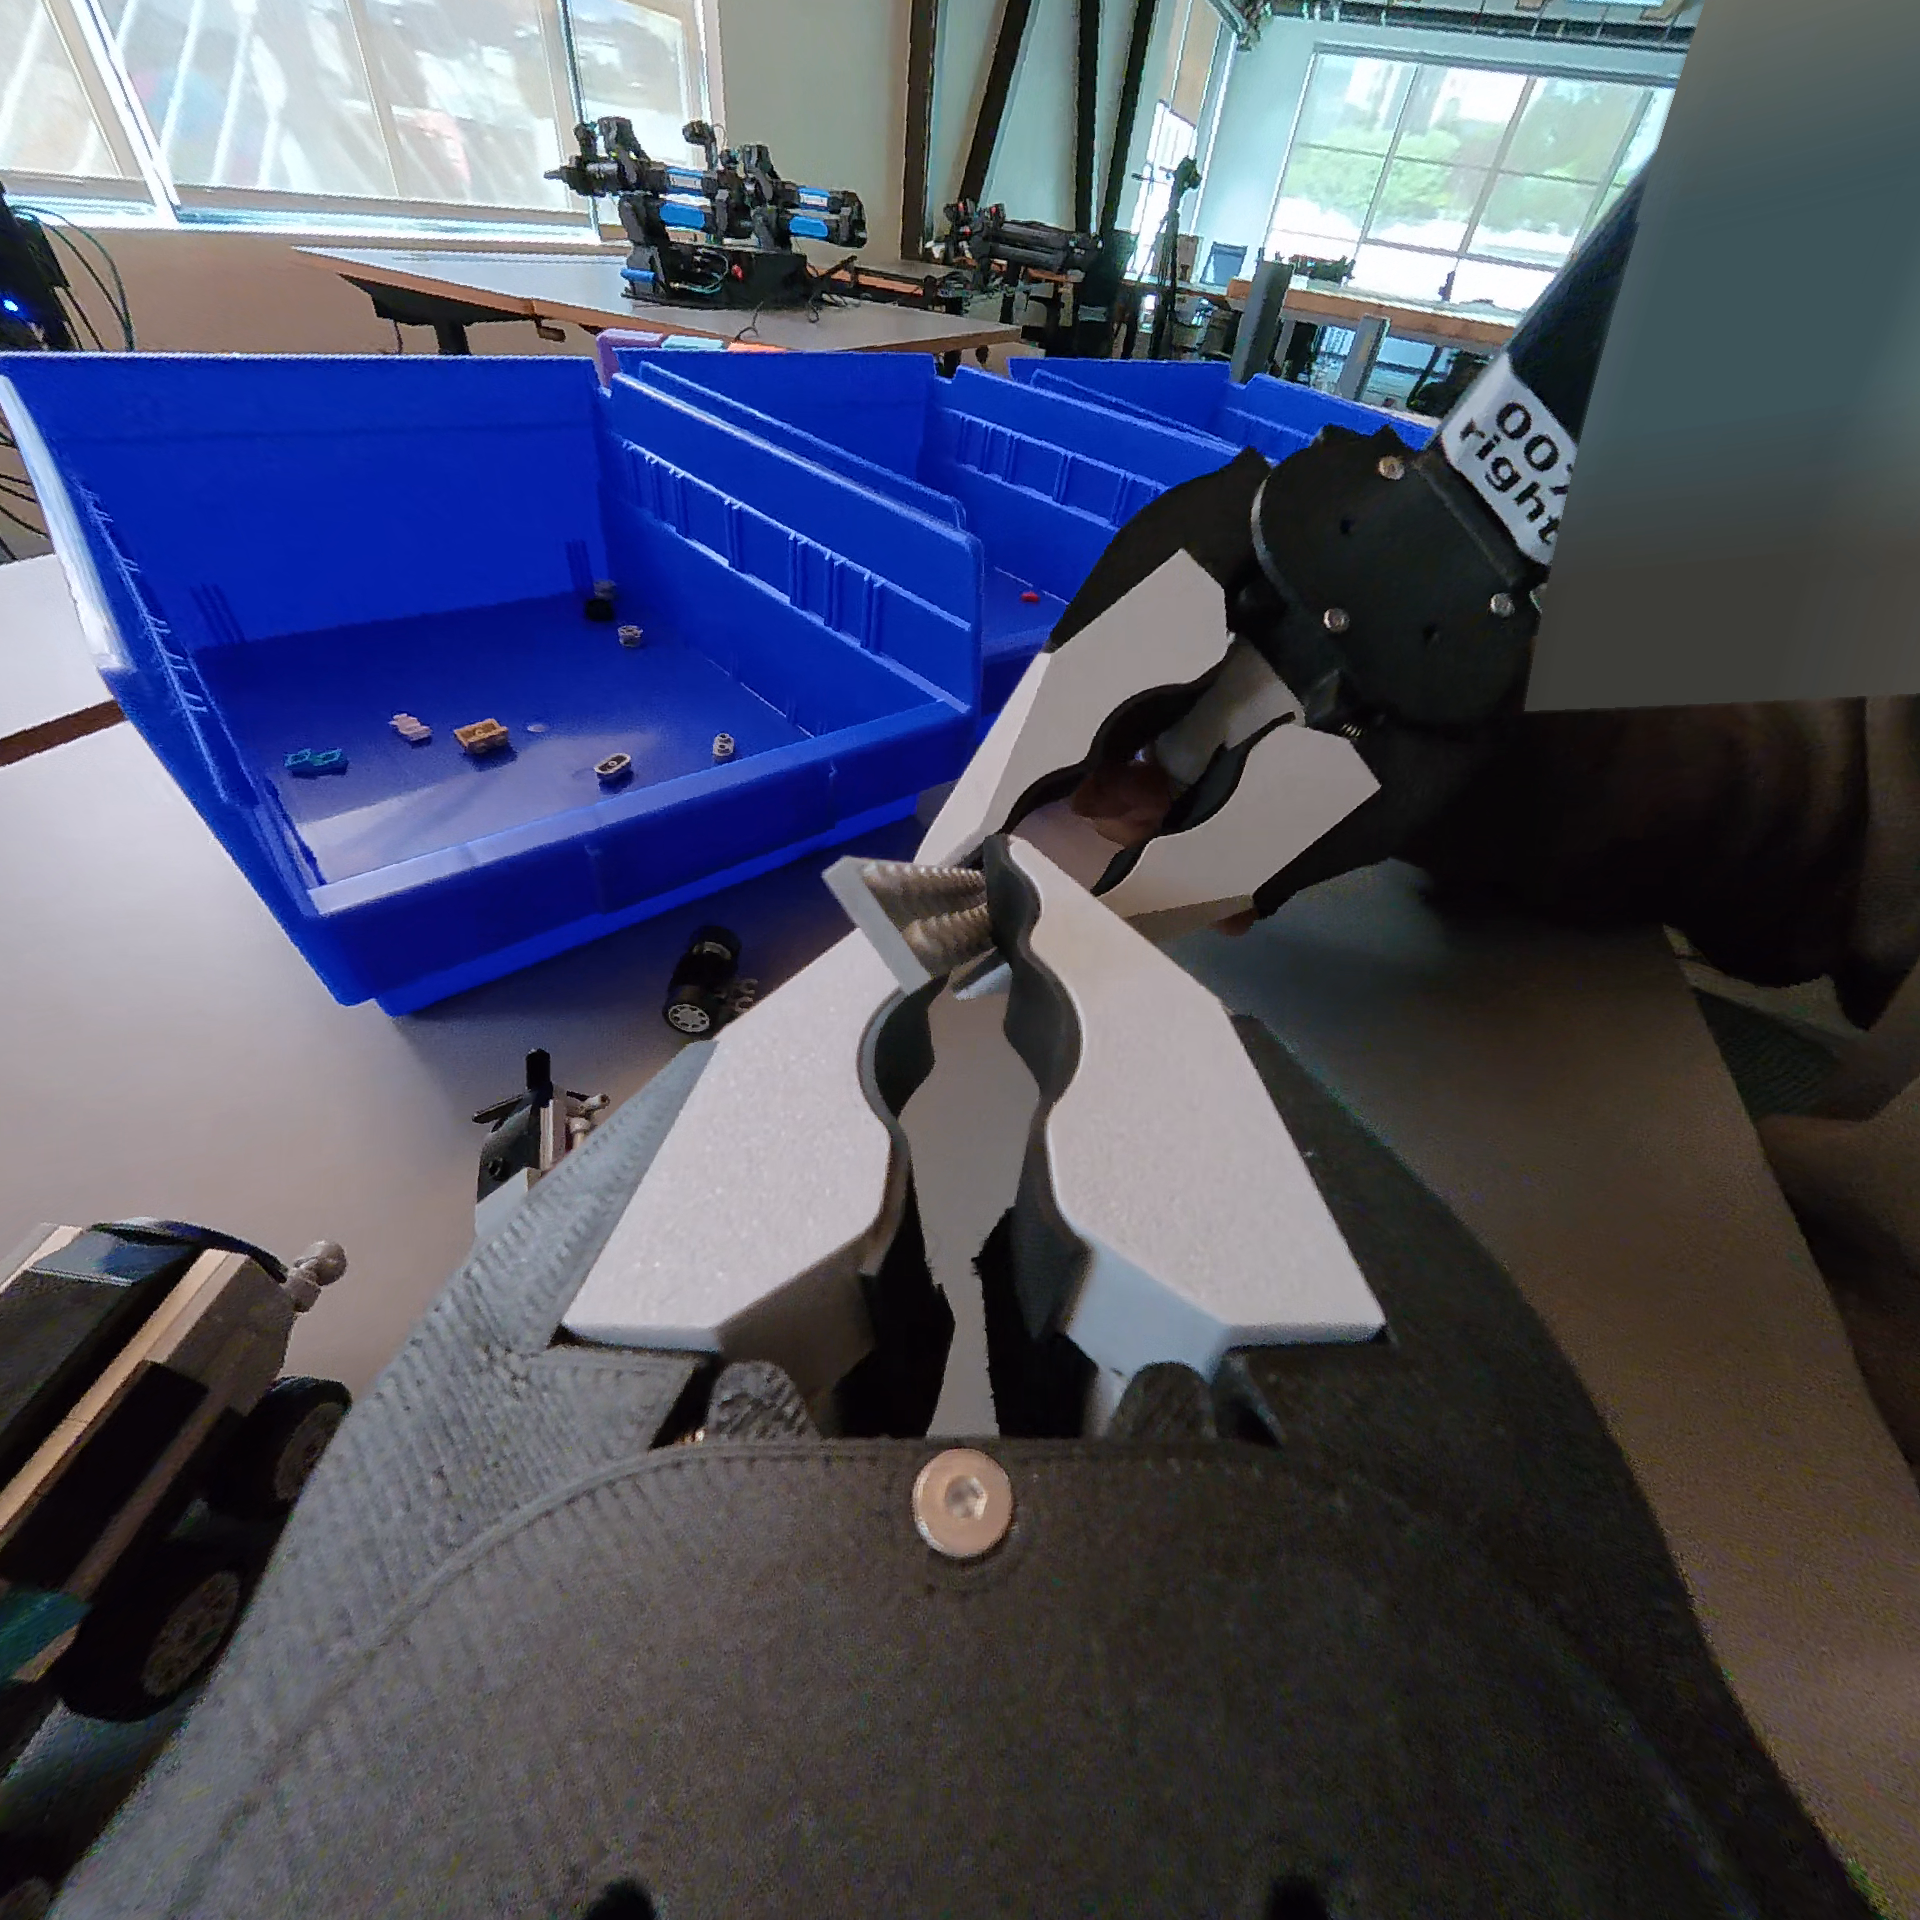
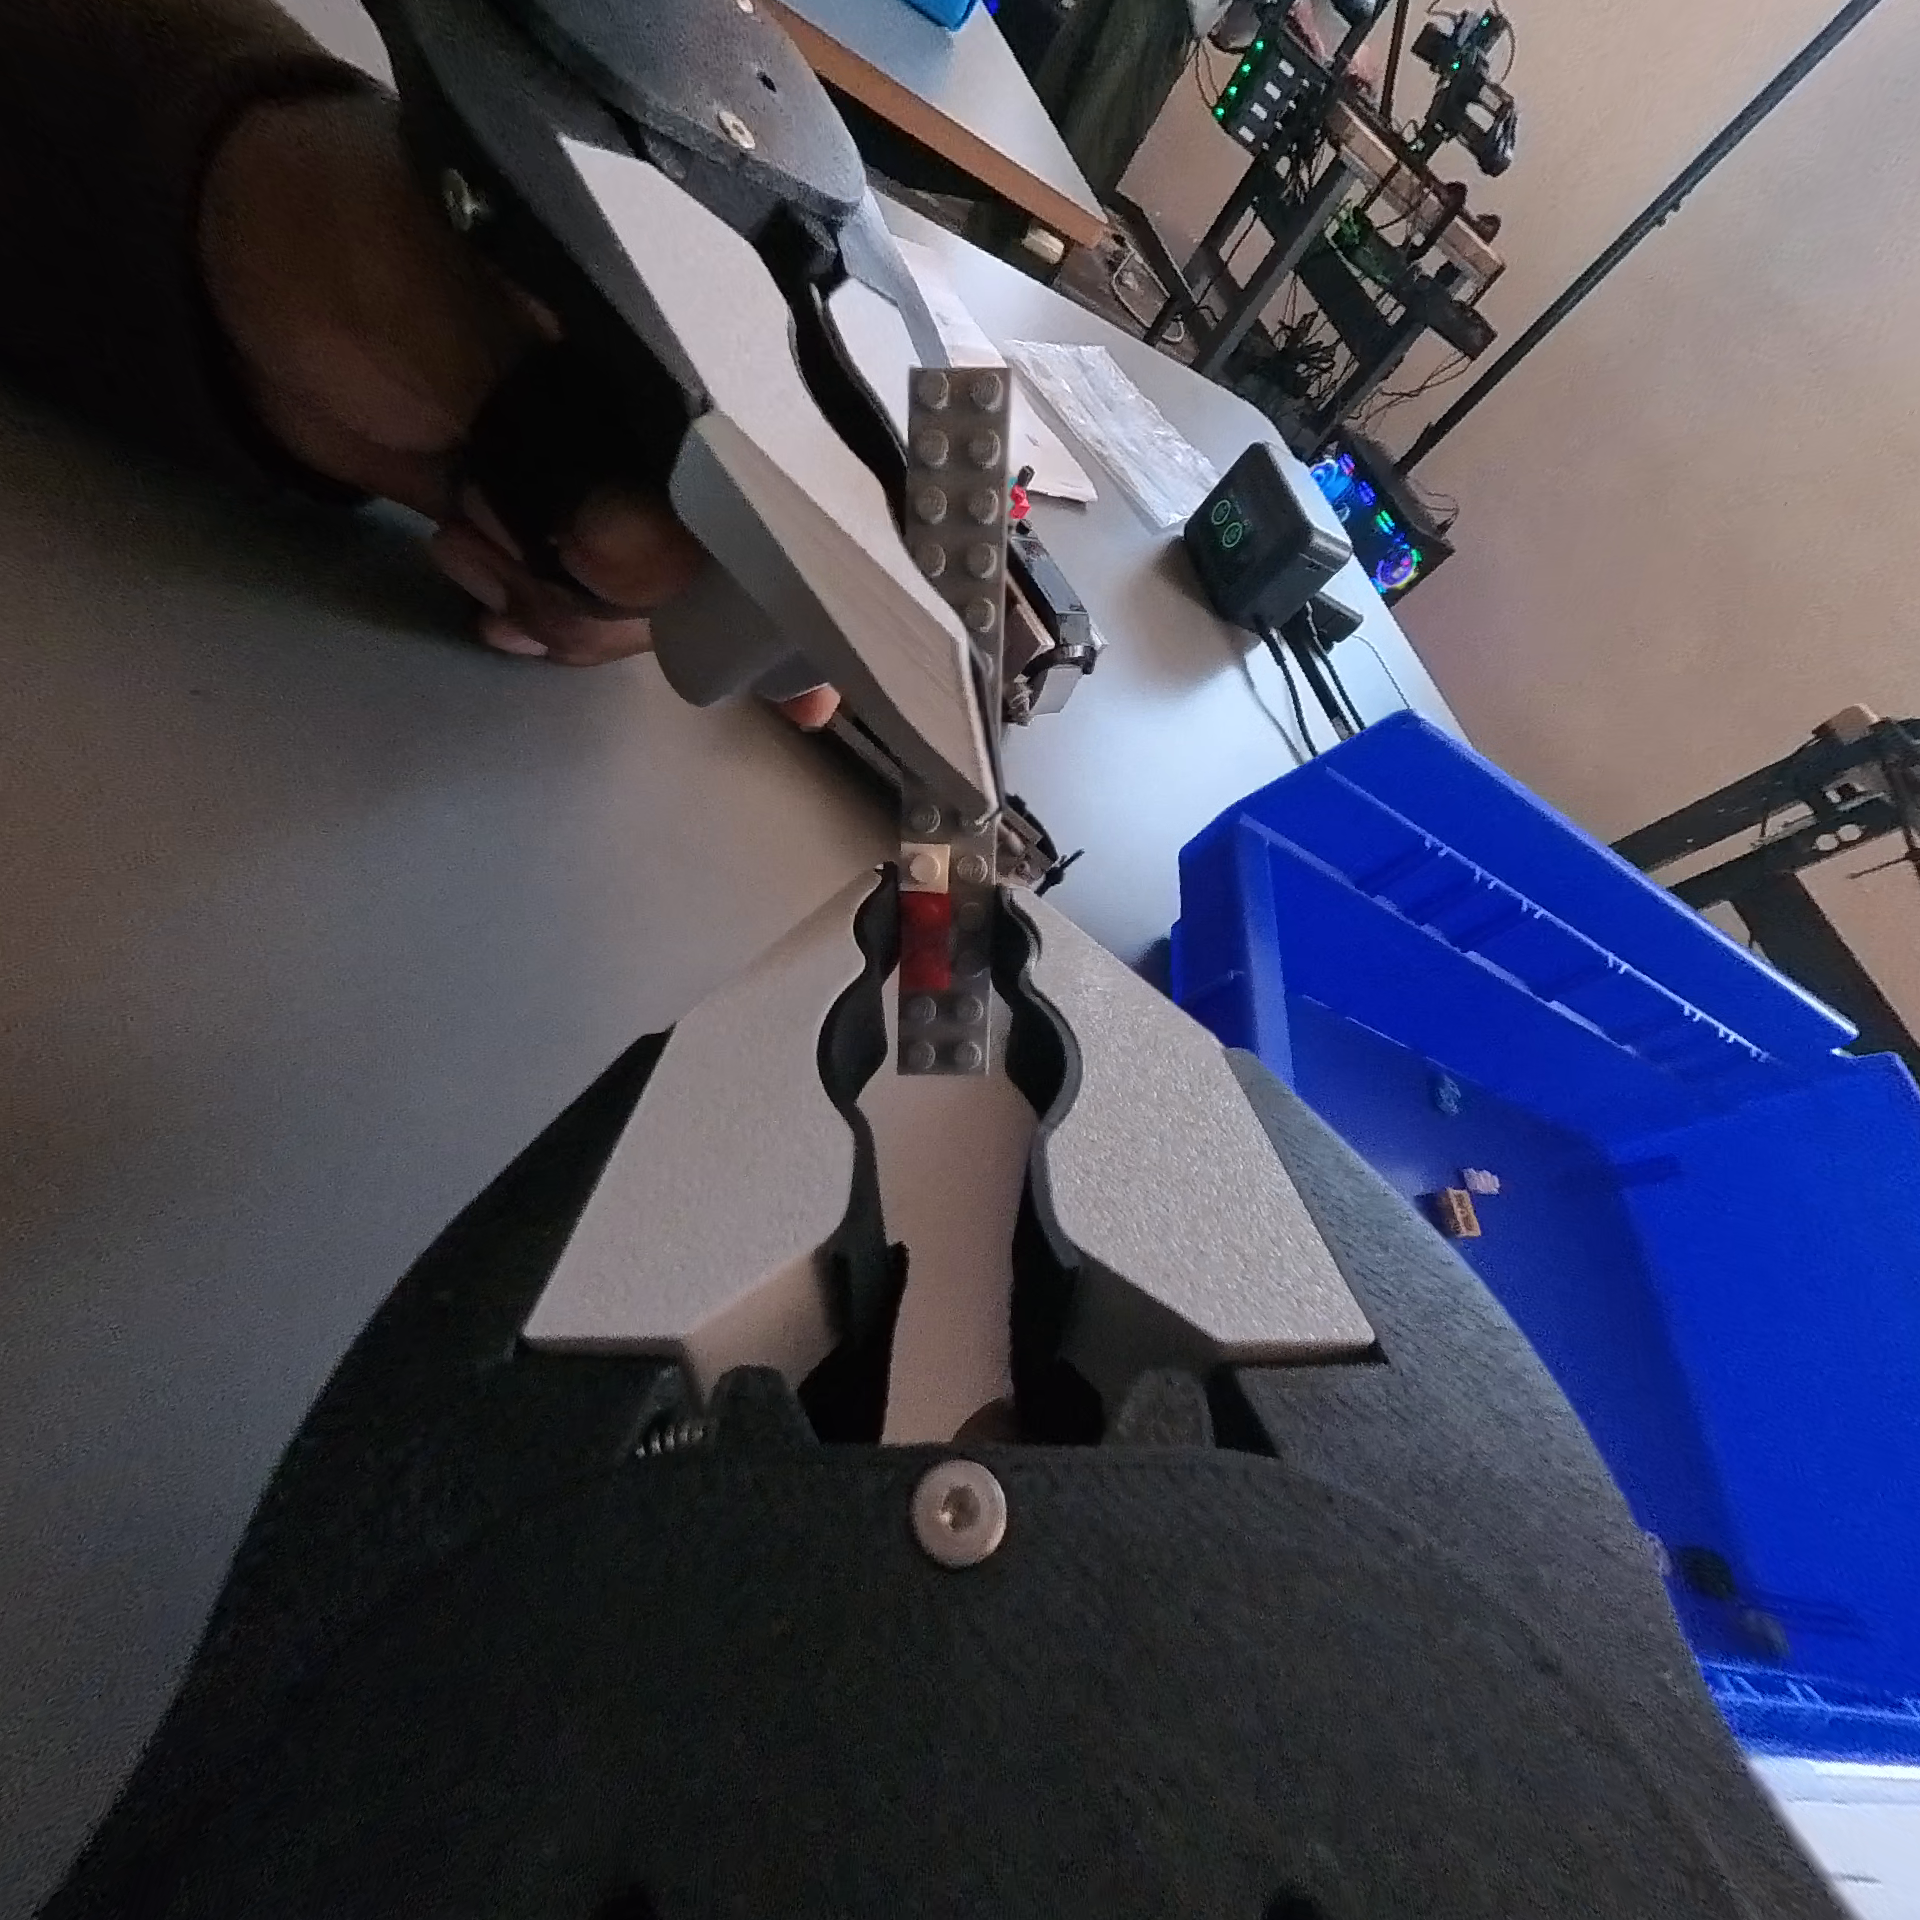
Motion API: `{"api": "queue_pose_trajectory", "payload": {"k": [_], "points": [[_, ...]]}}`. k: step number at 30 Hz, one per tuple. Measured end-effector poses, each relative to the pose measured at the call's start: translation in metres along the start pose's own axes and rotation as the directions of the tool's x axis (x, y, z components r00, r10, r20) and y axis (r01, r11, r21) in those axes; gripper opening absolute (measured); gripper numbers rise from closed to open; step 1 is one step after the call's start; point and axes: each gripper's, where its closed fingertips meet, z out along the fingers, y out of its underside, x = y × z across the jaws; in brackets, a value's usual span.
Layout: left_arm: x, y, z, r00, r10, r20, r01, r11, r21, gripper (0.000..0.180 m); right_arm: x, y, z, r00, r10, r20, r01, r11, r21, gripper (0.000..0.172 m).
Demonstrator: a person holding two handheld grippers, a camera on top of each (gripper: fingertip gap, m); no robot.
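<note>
**Both claws on one grey studded plate**

Right claw [image 2: 940,935] closed on the near end of a long grey brick plate [image 2: 961,499]; pads press both long edges. A white stud piece [image 2: 927,864] and a red piece [image 2: 923,940] sit on the plate at the fingertips. Left claw [image 1: 982,940] nearly closed, pinching the same plate farther along, above the desk [image 1: 208,1039]. Blue bin [image 1: 468,675] near; loose wheels [image 1: 707,977] just beside it.
</note>
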Motion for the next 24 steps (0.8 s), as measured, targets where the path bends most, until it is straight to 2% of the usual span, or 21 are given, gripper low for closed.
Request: {"api": "queue_pose_trajectory", "payload": {"k": [6,9,15,16,19,24], "points": [[-0.003,-0.001,0.0,1.0,-0.014,0.027,0.013,1.0,0.009,0.007,0.005,0.0,0.003,0.998,-0.01,-0.059,0.009,1.0,-0.002,0.018],[-0.006,-0.001,-0.001,0.998,-0.047,0.036,0.046,0.999,0.013,0.007,0.008,-0.003,0.004,0.986,-0.098,-0.137,0.097,0.995,-0.016,0.027],[-0.001,-0.002,0.001,0.992,-0.124,0.008,0.124,0.992,0.026,0.008,0.011,-0.006,0.007,0.943,-0.24,-0.229,0.226,0.97,-0.084,0.023],[0.0,-0.002,0.002,0.993,-0.121,0.007,0.12,0.992,0.026,0.008,0.011,-0.006,0.008,0.936,-0.262,-0.236,0.246,0.964,-0.096,0.017],[0.0,-0.003,0.001,0.996,-0.085,0.011,0.084,0.996,0.033,0.008,0.012,-0.007,0.007,0.925,-0.29,-0.244,0.268,0.956,-0.118,0.017],[0.003,-0.003,-0.001,0.998,0.065,0.022,-0.065,0.998,0.016,0.008,0.008,-0.01,0.006,0.955,-0.229,-0.189,0.217,0.973,-0.083,0.016]]}}
